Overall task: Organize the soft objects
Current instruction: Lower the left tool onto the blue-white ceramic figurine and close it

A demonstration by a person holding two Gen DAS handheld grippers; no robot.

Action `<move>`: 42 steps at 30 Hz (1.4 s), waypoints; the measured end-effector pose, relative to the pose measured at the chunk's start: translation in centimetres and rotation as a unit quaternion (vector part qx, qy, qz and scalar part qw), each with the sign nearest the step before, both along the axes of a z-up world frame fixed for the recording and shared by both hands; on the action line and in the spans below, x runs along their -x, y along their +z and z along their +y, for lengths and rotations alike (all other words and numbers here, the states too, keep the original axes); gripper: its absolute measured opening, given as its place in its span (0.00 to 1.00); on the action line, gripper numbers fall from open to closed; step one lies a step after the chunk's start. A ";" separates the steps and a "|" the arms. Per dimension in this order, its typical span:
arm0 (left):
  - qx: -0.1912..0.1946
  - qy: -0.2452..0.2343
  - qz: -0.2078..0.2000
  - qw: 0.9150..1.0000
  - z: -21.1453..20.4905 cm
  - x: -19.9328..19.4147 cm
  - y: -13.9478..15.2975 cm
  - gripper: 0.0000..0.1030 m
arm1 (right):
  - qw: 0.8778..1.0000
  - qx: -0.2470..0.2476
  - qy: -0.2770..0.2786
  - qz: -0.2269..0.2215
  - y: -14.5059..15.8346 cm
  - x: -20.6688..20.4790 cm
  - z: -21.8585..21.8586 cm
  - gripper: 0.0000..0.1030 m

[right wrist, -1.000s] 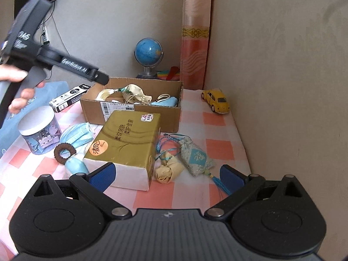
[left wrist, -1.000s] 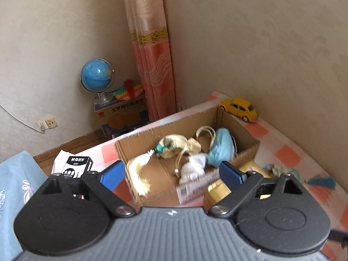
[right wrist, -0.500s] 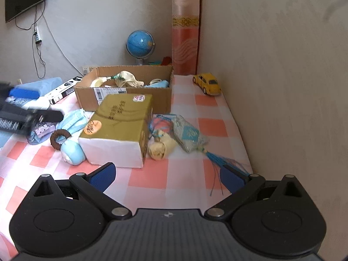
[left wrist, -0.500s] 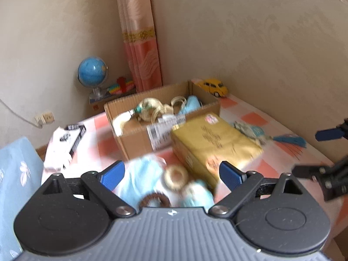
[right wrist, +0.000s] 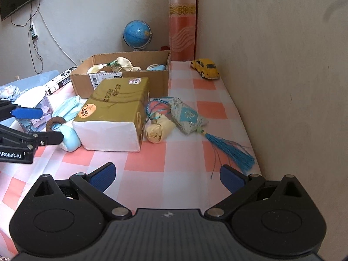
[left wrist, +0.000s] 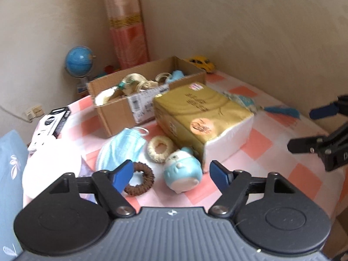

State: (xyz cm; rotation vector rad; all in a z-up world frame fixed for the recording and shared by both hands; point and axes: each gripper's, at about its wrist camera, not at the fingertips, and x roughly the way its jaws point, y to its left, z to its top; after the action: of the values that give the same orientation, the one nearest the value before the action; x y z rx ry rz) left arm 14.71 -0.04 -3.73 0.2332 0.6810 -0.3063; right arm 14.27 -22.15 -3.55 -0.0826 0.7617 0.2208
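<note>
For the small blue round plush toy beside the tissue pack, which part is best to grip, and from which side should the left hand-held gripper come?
Grip the blue plush toy across its round middle, coming from above and in front. The tissue pack stands close on its far right and the brown hair ring lies at its left, so both sides look crowded. The left hand-held gripper, jaws just narrowing with nothing between them, looks wide enough.

Left tool (left wrist: 171, 175) closing, blue plush toy (left wrist: 181, 170) between
</note>
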 end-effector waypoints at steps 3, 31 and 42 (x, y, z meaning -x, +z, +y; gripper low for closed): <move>-0.010 -0.018 0.008 1.000 -0.5 -0.4 -0.7 0.66 | 1.000 0.003 -0.001 0.005 -0.4 -0.2 0.1 1.00; 0.038 -0.018 0.054 0.998 0.6 0.3 -1.9 0.43 | 1.000 0.001 -0.008 -0.010 -0.9 -2.6 -0.4 0.81; 0.035 -0.005 0.056 0.998 0.3 0.5 -2.2 0.45 | 0.999 -0.014 -0.004 -0.039 -0.4 -6.9 -0.5 0.70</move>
State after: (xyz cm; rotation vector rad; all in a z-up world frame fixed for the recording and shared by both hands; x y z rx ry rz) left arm 14.17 0.29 -5.89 0.1544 0.7782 -0.3538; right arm 21.22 -22.66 -3.90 -0.0615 0.6818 0.2196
